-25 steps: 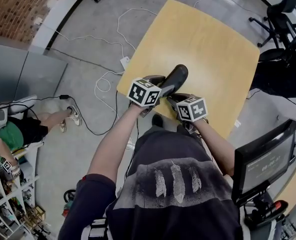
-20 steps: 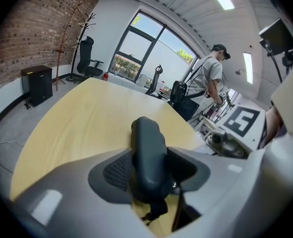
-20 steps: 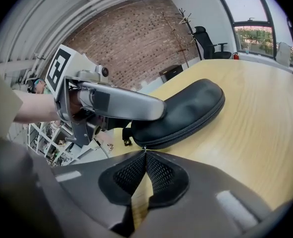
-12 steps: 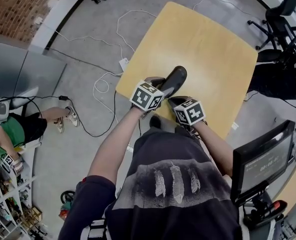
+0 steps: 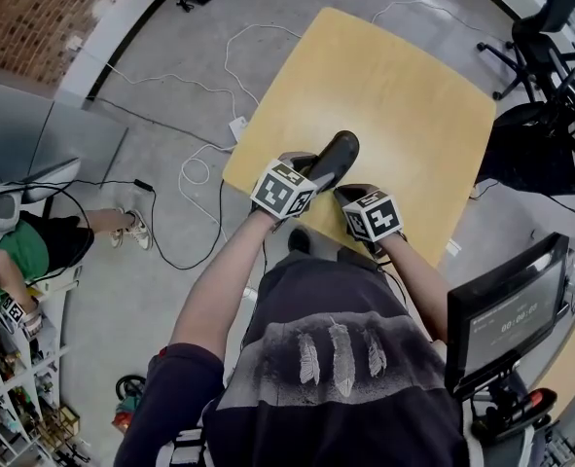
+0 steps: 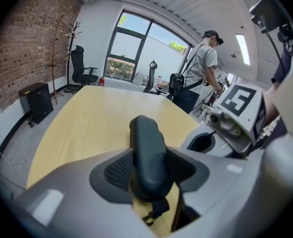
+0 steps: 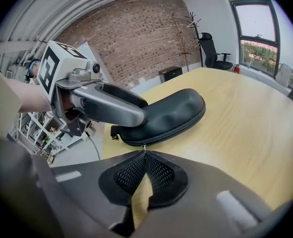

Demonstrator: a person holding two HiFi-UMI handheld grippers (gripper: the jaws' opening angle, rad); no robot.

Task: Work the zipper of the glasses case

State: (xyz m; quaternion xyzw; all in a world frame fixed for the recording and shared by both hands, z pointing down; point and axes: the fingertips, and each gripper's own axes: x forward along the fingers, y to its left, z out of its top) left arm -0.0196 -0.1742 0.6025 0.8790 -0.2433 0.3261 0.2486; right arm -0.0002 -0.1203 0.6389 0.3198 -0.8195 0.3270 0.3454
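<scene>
Not much has moved since a second ago. Both grippers stay at the near end of the case, and the marker cube [image 5: 283,188] on the left one has tipped a little.

The left gripper [image 6: 151,165] comes in from about 8 o'clock of the case. Its two fingers squeeze the glasses case [image 5: 334,156] from both sides, and the dark pads touch it. A small black strap [image 6: 153,213] hangs from the case end between these fingers.

The case is black and zipped shut. It lies on the yellow table [image 5: 394,86], near the table's 7 o'clock edge. Its far end points to about 1 o'clock.

The right gripper [image 7: 145,152] sits at about 5 o'clock of the case. Its fingers are pressed tight together. Right at their tips is a tiny silver zipper pull [image 7: 145,146], at the seam on the side of the case, and the tips seem to pinch it.
</scene>
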